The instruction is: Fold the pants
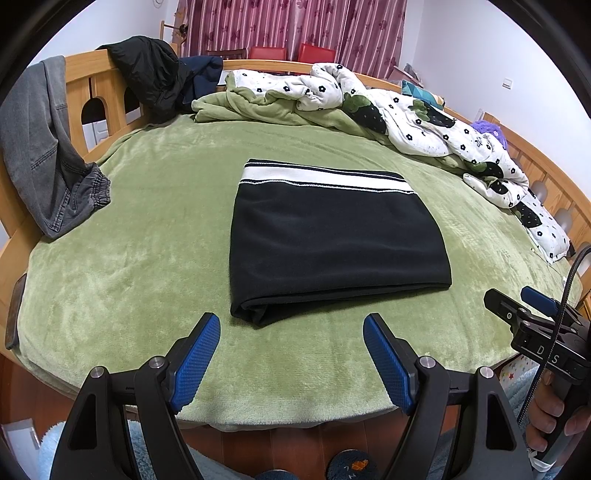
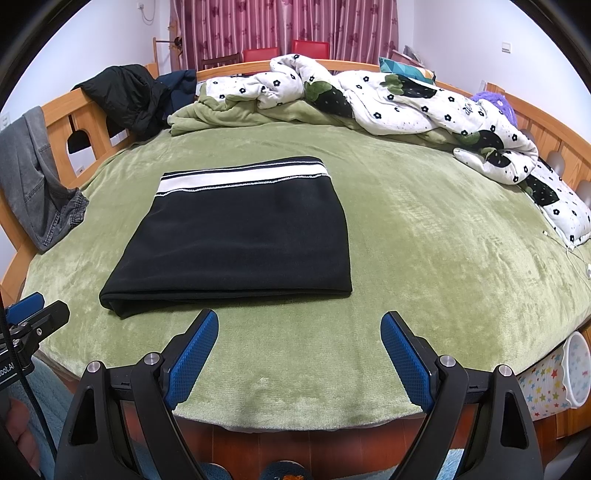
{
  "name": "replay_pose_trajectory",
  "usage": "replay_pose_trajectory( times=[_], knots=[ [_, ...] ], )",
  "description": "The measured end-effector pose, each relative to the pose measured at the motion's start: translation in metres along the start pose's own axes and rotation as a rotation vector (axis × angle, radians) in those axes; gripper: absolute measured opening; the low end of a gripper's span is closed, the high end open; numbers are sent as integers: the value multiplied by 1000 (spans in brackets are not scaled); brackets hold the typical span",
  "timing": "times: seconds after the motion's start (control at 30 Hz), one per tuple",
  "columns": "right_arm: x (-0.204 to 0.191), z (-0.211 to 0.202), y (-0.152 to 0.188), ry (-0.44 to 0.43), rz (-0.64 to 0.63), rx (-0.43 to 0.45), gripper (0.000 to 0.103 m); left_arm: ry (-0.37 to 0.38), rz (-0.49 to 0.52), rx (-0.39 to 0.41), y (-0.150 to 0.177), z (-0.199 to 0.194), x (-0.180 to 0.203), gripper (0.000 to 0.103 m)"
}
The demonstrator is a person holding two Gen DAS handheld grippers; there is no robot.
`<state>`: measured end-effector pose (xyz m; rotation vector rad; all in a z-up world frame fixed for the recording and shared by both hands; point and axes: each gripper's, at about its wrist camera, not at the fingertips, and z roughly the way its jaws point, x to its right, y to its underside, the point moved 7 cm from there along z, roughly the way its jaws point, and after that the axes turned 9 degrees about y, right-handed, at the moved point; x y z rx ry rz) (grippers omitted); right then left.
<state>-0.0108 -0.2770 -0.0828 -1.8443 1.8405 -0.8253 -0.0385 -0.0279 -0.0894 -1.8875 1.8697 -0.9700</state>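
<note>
Left wrist: pants folded flat on bed, apparently finished. Left gripper and right gripper spread, empty, near edge.

1. A green plush blanket covers the bed.
2. A white quilt with black flowers lies bunched along the far edge.
3. Grey jeans hang over the wooden bed frame at the left.
4. A black jacket is draped over the frame farther along.
5. 2 red chairs stand before the pink curtain.
</note>
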Motion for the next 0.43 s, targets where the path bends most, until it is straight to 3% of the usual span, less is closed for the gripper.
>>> replay_pose_trajectory(
  times=[0.43],
  knots=[
    [-1,0,0,-2,1,-1,89,6,5,-2,0,1,-1,79]
  ],
)
